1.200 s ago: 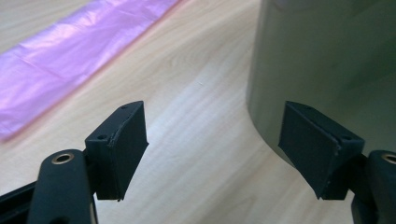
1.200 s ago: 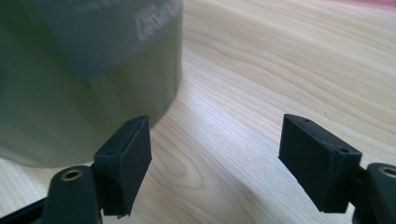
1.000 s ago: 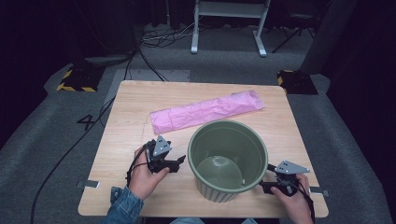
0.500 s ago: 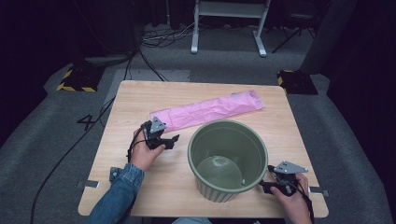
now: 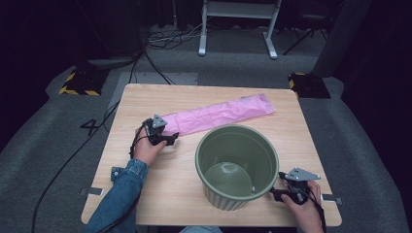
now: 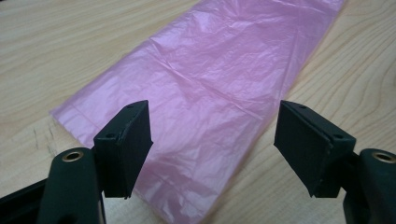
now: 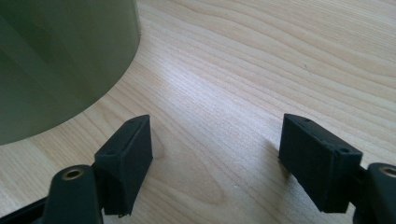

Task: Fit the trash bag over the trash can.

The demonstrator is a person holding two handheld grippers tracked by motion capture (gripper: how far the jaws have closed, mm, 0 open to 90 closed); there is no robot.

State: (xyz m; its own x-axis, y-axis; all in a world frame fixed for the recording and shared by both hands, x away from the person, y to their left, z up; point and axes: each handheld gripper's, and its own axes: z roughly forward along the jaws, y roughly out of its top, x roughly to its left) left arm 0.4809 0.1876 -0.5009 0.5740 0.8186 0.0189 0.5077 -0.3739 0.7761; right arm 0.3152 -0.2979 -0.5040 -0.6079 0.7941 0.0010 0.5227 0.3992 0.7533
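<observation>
Pink plastic, thin and creased: the bag (image 5: 216, 115) lies flat and folded on the wooden table (image 5: 145, 194), stretching from the left gripper (image 5: 171, 139) toward the far right corner. We note nothing gripped yet. In the left gripper view the jaws stand wide apart just above the bag's (image 6: 205, 107) near end, one jaw over the film, the other over bare wood. We judge this as the approach to a first pinch; the bag is unopened and not in the bin.

The green ribbed bin (image 5: 236, 165) stands upright at the near middle of the table, empty, just beside the bag's long edge. Lining it appears to be all still ahead.

At the right, the right gripper (image 5: 275, 193) rests low by the bin's (image 7: 60, 60) base, jaws apart, holding nothing, near the wall but not touching it.

Surface: pale wood grain, bare otherwise. Room: grey carpet, dark surround, cables (image 5: 165, 41), a white metal stand (image 5: 238, 19), hazard-striped blocks (image 5: 77, 83) on the floor.
</observation>
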